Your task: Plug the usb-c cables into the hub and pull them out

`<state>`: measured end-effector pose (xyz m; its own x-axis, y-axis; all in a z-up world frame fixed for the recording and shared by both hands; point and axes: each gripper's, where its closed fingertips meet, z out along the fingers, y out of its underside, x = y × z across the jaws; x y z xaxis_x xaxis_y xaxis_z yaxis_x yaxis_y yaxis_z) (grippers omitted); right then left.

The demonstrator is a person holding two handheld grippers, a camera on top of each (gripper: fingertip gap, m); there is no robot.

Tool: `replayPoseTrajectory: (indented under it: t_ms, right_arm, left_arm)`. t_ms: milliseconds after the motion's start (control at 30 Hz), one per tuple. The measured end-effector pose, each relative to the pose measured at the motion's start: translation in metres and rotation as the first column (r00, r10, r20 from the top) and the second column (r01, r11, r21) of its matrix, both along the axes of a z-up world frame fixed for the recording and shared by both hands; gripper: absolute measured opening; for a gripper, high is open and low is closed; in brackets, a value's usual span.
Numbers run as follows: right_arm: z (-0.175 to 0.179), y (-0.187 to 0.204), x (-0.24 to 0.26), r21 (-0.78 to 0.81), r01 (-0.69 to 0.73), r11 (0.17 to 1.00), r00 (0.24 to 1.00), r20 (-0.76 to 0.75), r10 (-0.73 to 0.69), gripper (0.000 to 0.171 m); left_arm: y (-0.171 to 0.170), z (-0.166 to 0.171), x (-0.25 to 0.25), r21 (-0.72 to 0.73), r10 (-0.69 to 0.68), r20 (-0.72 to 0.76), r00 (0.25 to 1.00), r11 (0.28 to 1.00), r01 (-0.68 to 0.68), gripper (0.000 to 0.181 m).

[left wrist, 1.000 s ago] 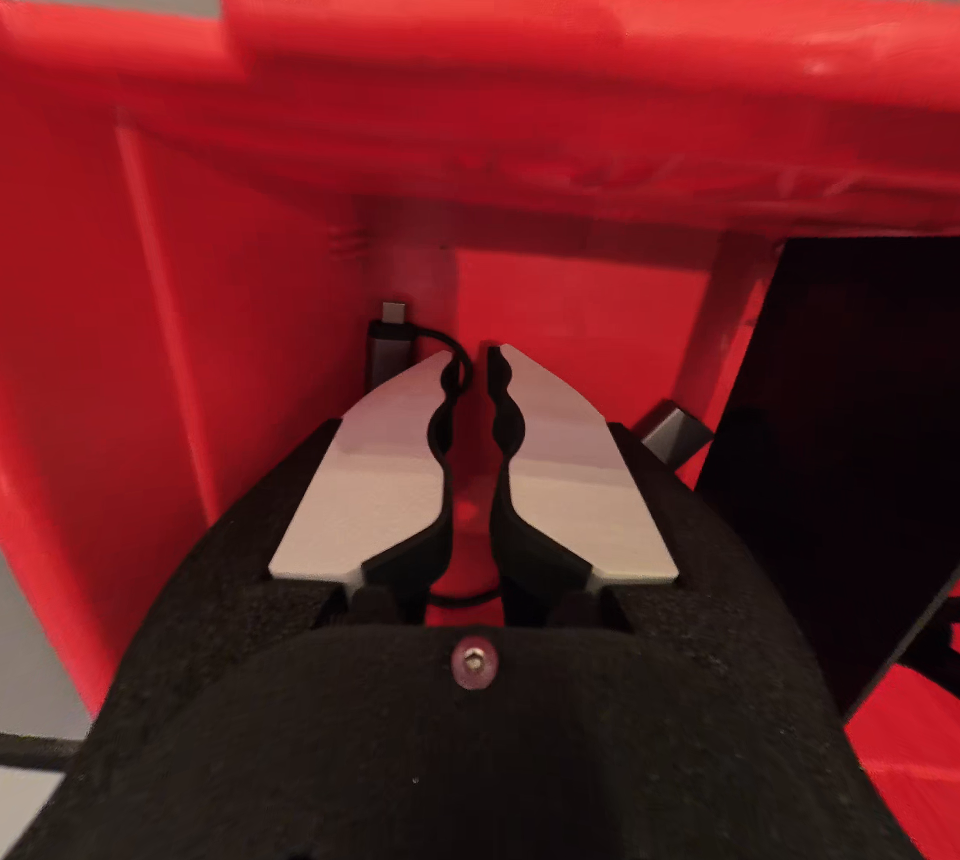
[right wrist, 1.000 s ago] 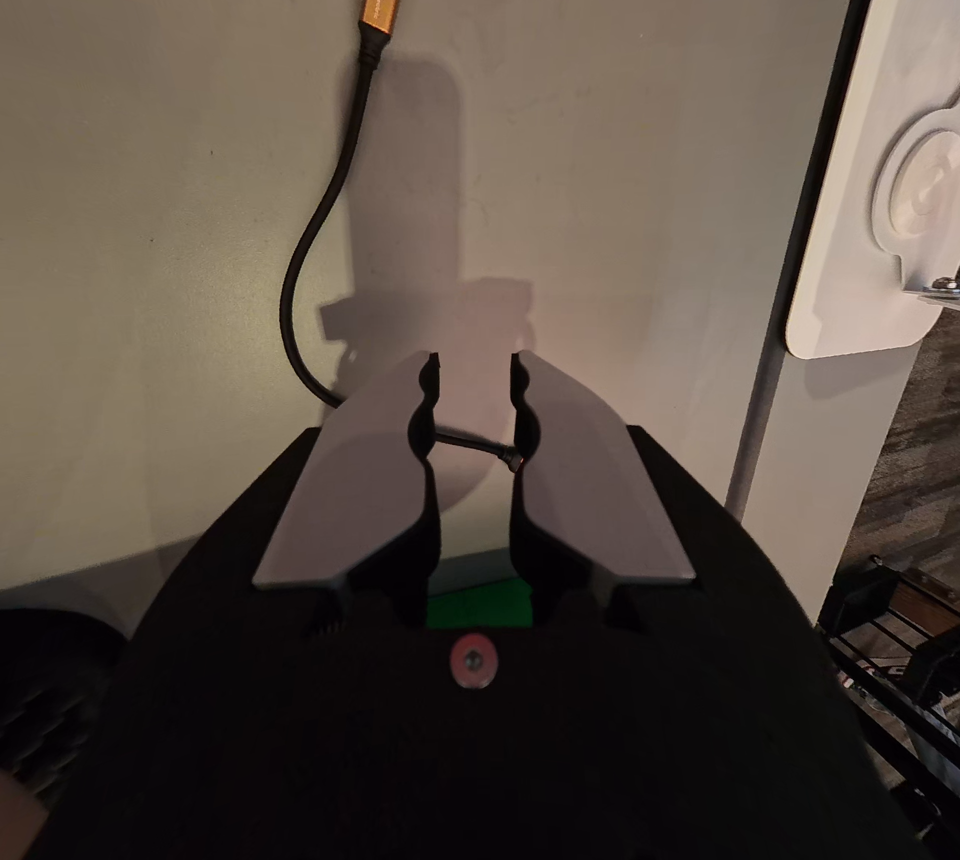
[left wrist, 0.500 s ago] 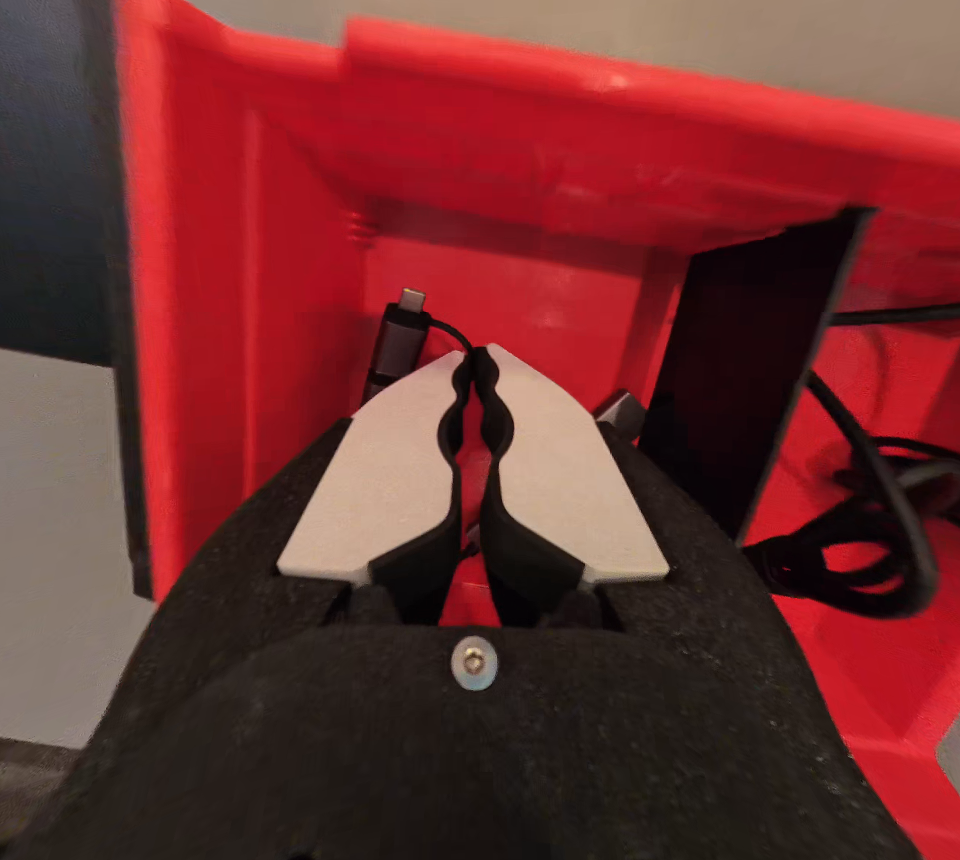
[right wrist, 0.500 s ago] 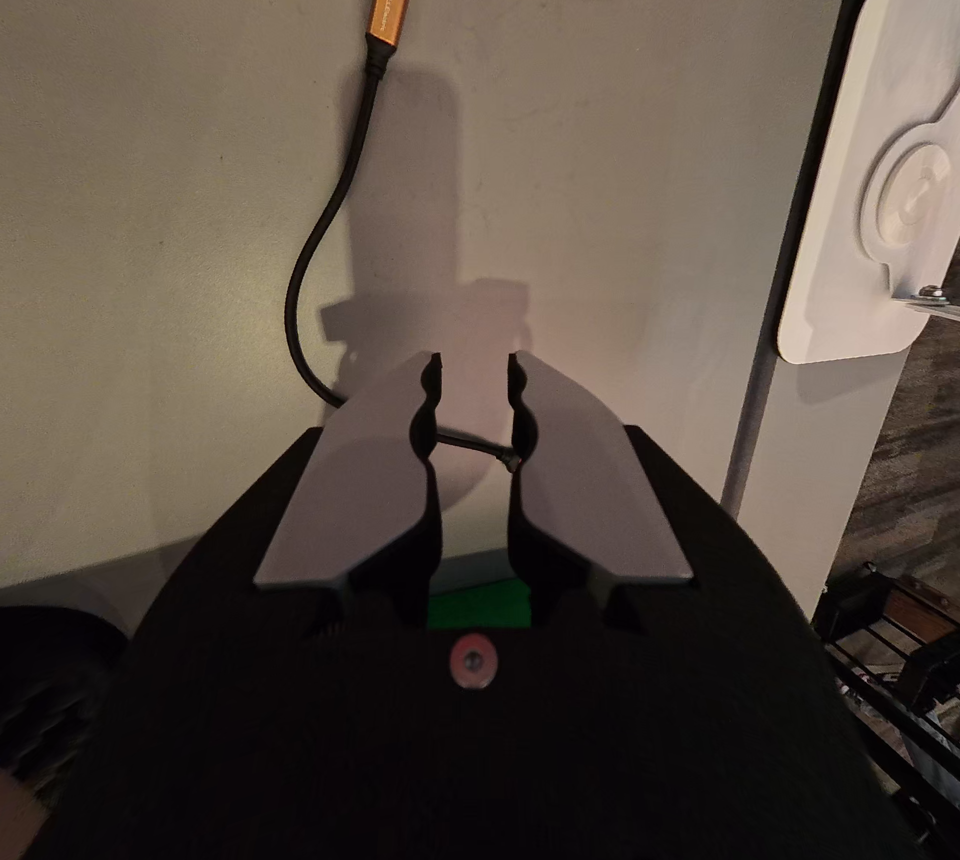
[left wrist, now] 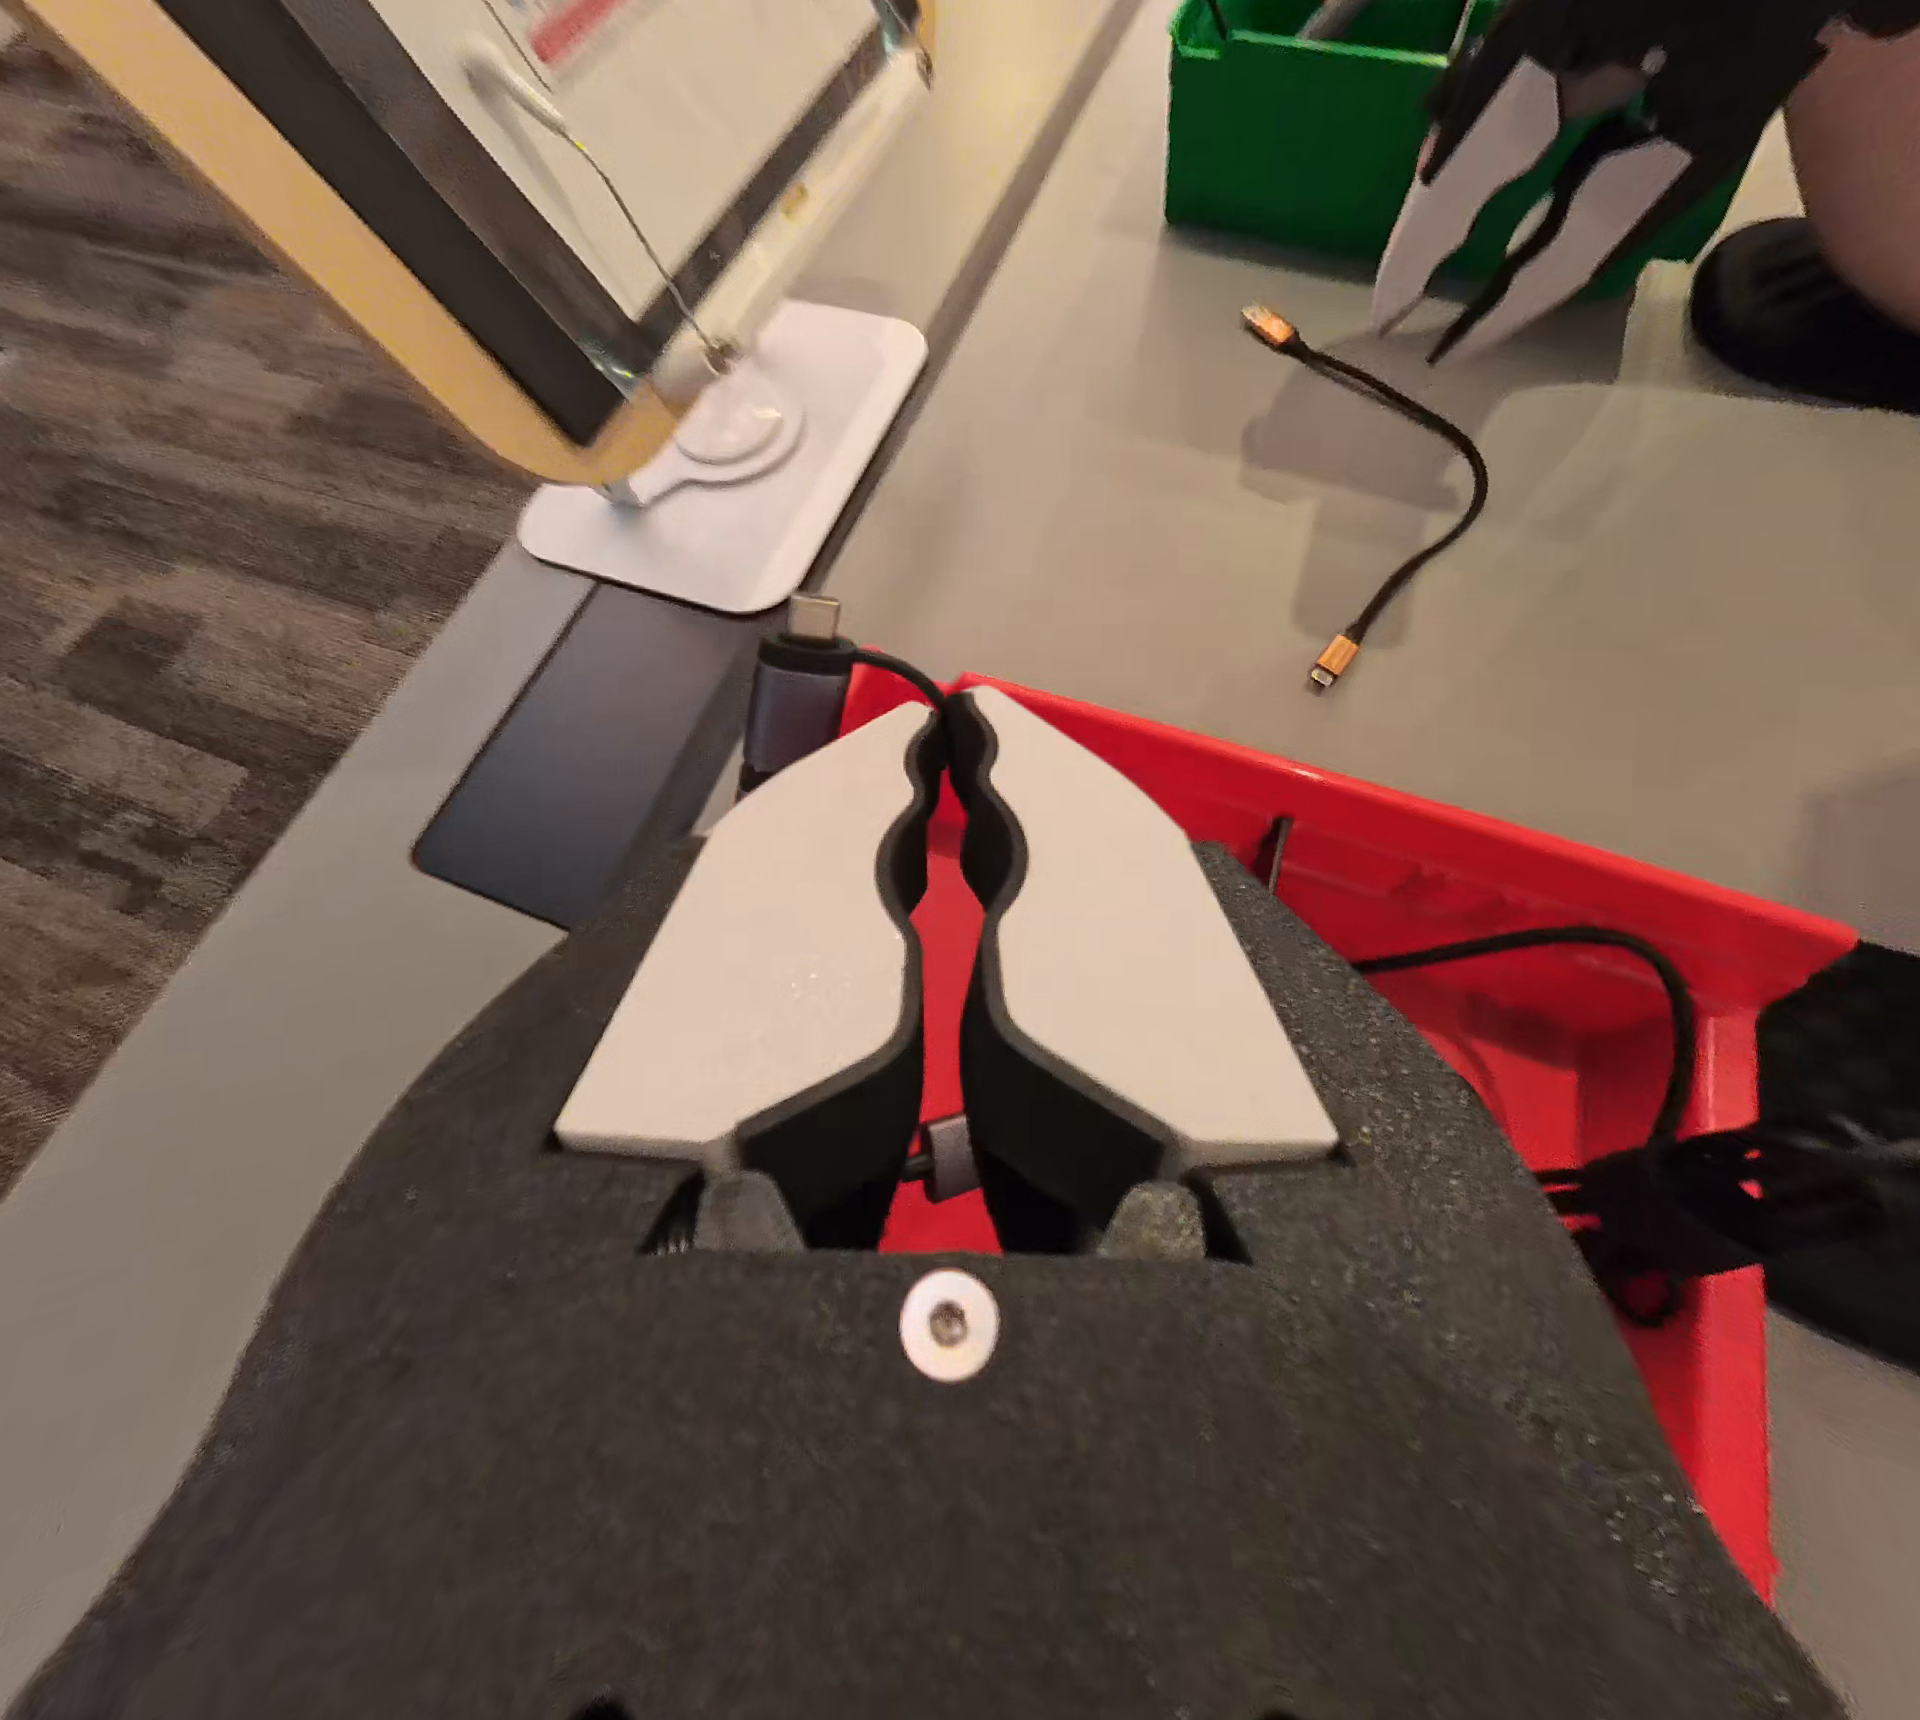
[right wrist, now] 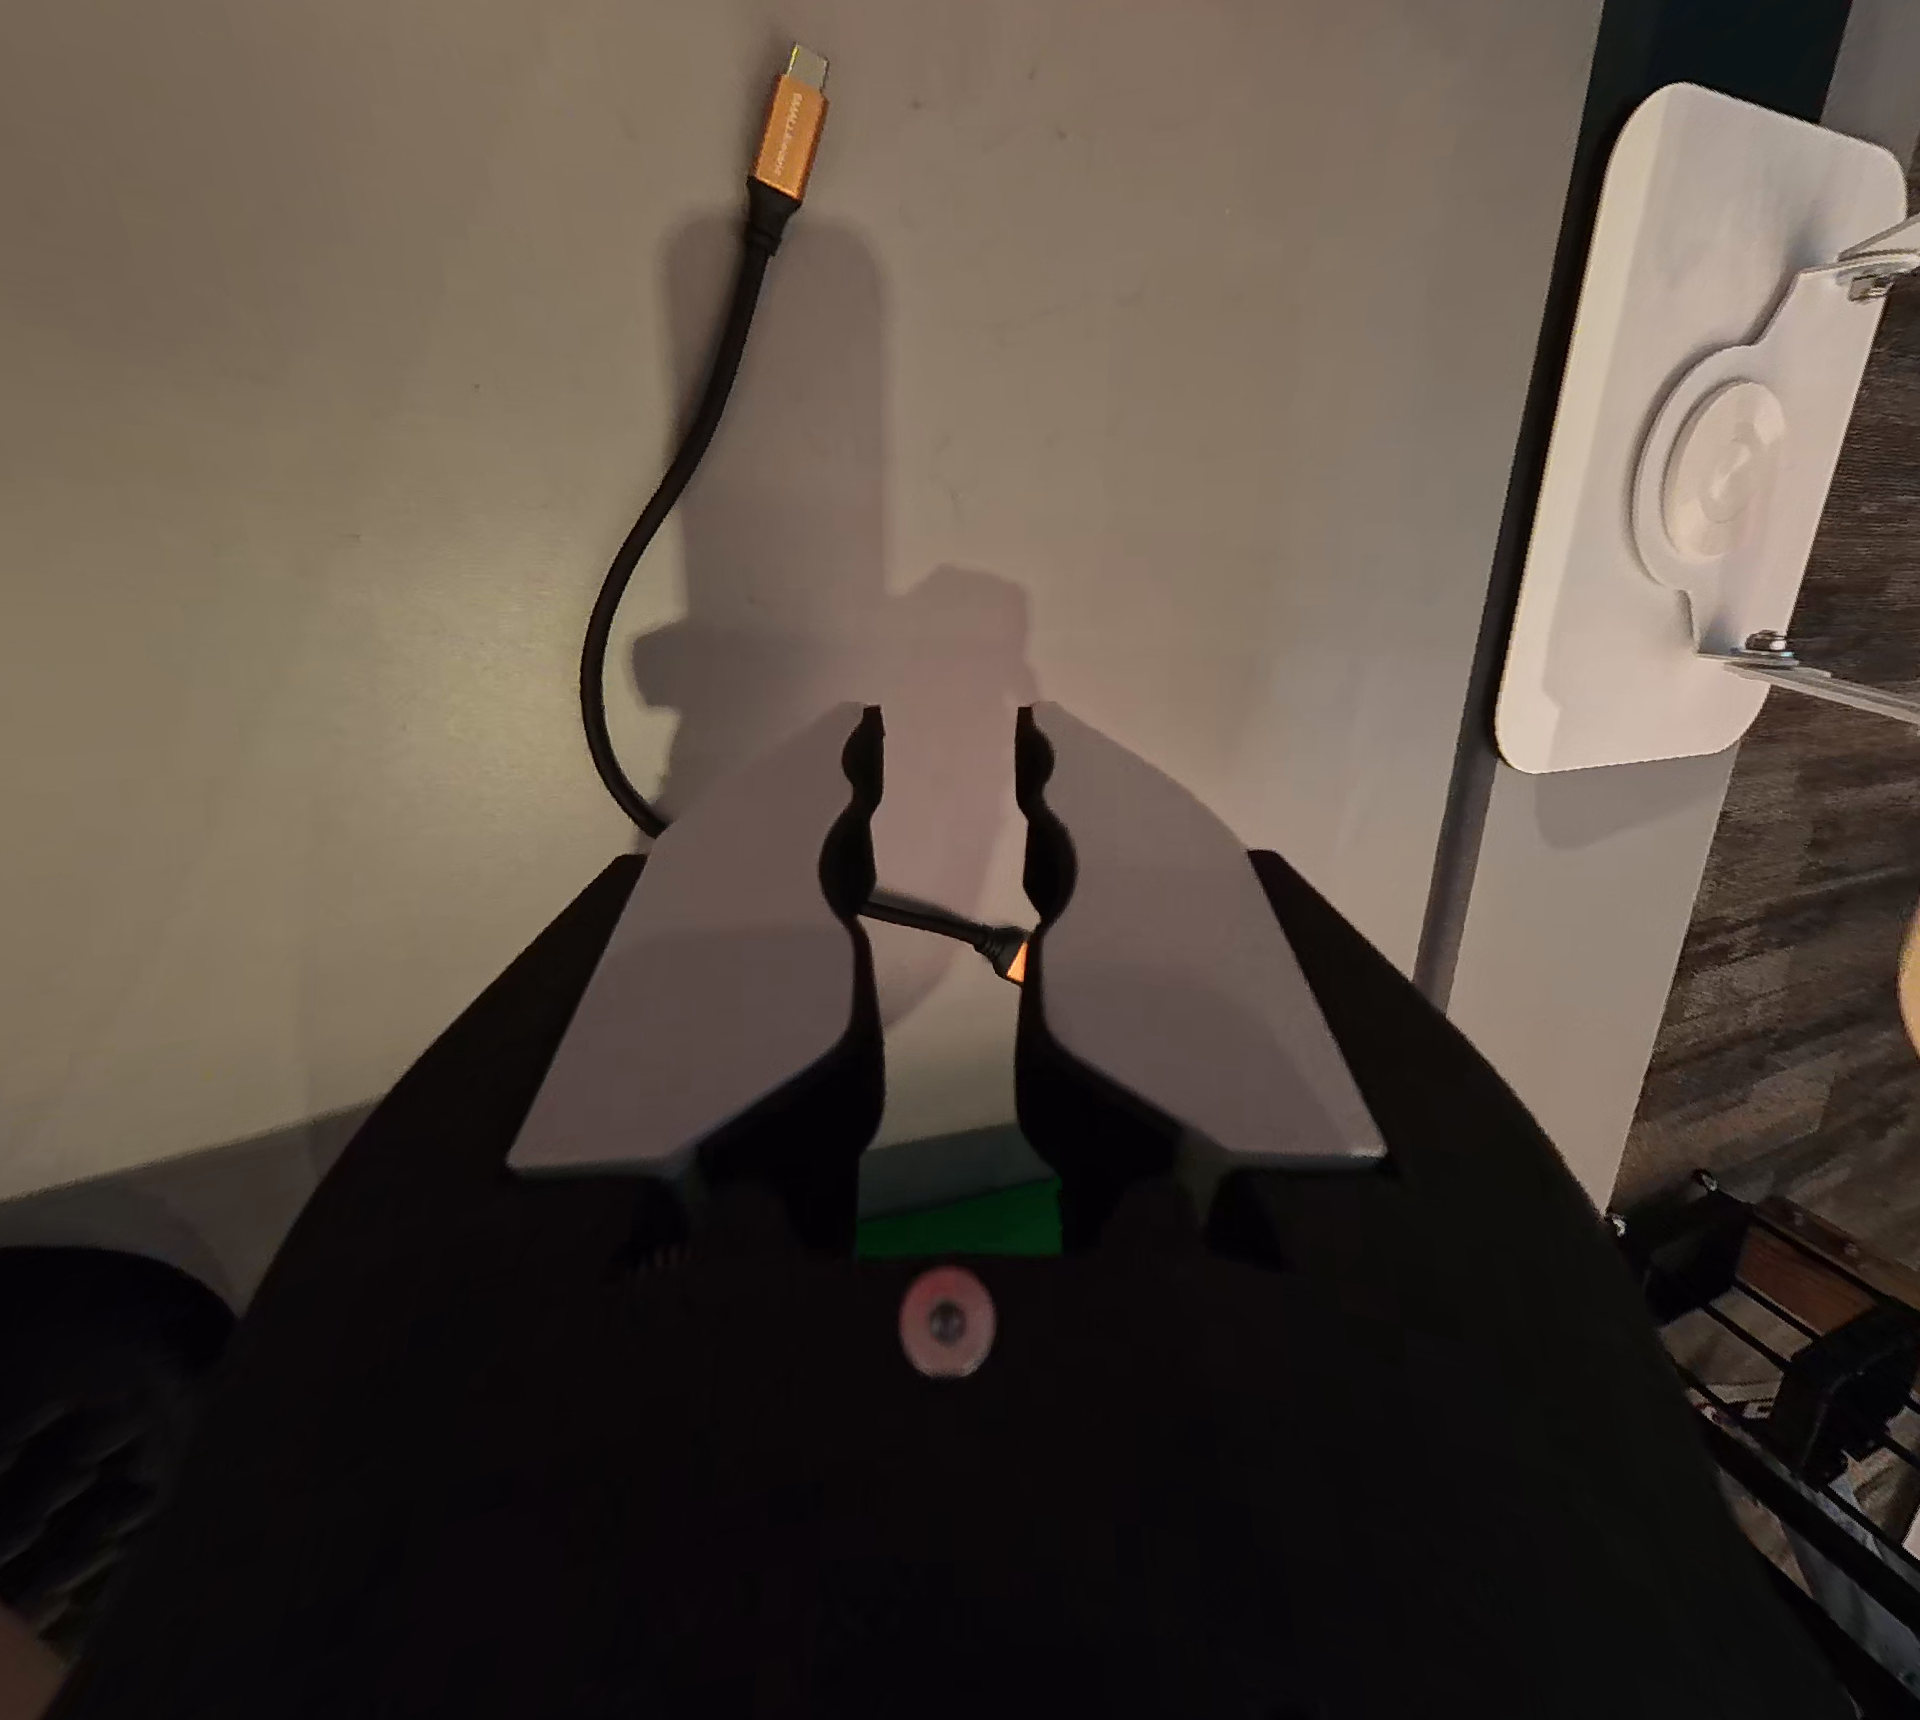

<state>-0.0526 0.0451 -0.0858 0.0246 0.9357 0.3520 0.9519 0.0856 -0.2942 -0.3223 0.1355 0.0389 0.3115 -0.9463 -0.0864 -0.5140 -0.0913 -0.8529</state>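
My left gripper [left wrist: 951, 709] is shut on the thin black lead of a grey USB-C plug [left wrist: 795, 694]. It holds the plug above the far left corner of the red bin [left wrist: 1455, 849], with the plug pointing up and away. A small grey piece [left wrist: 948, 1163] shows low between the fingers. A short black cable with orange plugs [left wrist: 1382, 475] lies on the grey table. My right gripper [right wrist: 948, 725] is open and empty just above that cable [right wrist: 790, 132], whose near orange end [right wrist: 1013, 955] lies under its fingers. The right gripper also shows in the left wrist view [left wrist: 1455, 320].
A green bin [left wrist: 1299, 91] with another orange-tipped cable stands at the back, behind the right gripper. A white stand base [left wrist: 727, 465] holding a tilted framed panel sits at the table's left edge, also in the right wrist view [right wrist: 1704, 465]. A dark flat slab [left wrist: 582, 756] lies near the red bin. Black cables [left wrist: 1662, 1151] coil inside the red bin.
My left gripper closed on the thin lead and rose out of the red bin with the grey plug, so its view now takes in the table. The right gripper has barely moved.
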Motion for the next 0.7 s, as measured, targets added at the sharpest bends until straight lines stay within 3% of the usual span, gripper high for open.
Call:
replayPoseTrajectory:
  t_ms: [267,533,700]
  right_arm:
    - [0.006,-0.002,-0.001,0.016,-0.01,1.0,1.0,-0.018,0.011,0.025]
    - [0.014,-0.001,-0.005,0.048,-0.017,0.999,0.998,-0.059,0.02,0.025]
    - [0.035,0.006,-0.026,0.099,0.002,0.995,0.981,-0.193,0.017,0.026]
  left_arm:
    - [0.014,0.061,-0.006,0.124,0.074,0.081,0.994,0.989,-0.084,0.001]
    - [-0.008,0.099,0.018,0.188,0.004,0.112,0.994,0.982,-0.025,0.0]
    - [-0.028,0.125,0.041,0.236,-0.057,0.106,0.993,0.971,0.031,0.0]
